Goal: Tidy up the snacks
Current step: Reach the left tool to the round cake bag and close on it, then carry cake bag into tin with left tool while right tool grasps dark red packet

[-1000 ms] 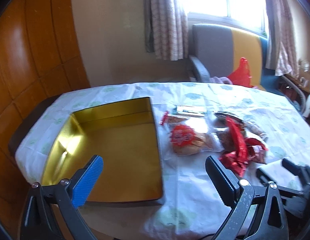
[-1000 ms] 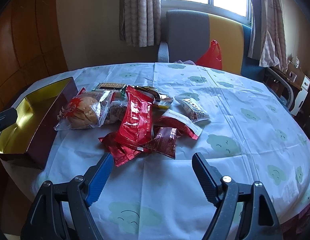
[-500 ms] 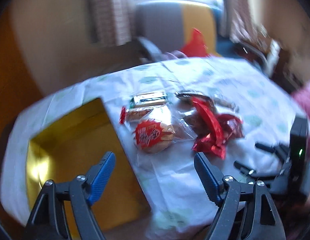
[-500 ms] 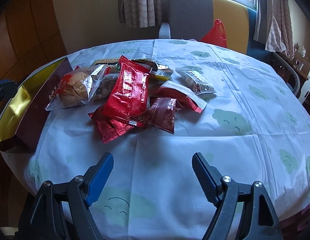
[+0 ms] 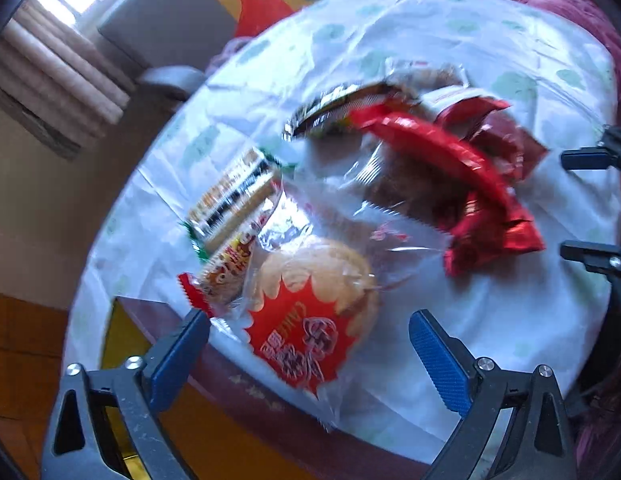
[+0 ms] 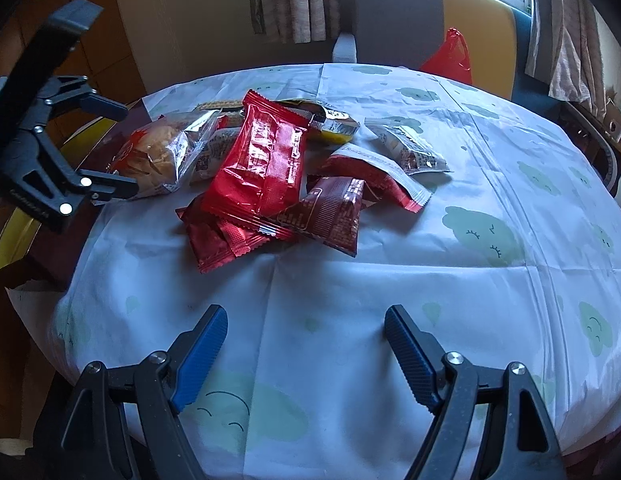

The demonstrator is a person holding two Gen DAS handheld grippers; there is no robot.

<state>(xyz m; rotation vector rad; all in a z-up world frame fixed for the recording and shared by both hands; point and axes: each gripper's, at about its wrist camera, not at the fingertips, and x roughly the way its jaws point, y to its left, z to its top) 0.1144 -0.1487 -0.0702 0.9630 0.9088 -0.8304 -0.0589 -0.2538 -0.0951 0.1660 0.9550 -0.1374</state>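
Tin (image 6: 14, 236) at table's left edge | my left gripper (image 5: 310, 336) spread, straddling bun pack (image 5: 310, 312), red label reads "CAKE" | red packets (image 6: 262, 164) piled centre, print illegible | my right gripper (image 6: 306, 332) spread, empty, above bare tablecloth (image 6: 490, 288)

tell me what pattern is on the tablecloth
The tablecloth is white with pale green smiling clouds, clearest in the right wrist view.
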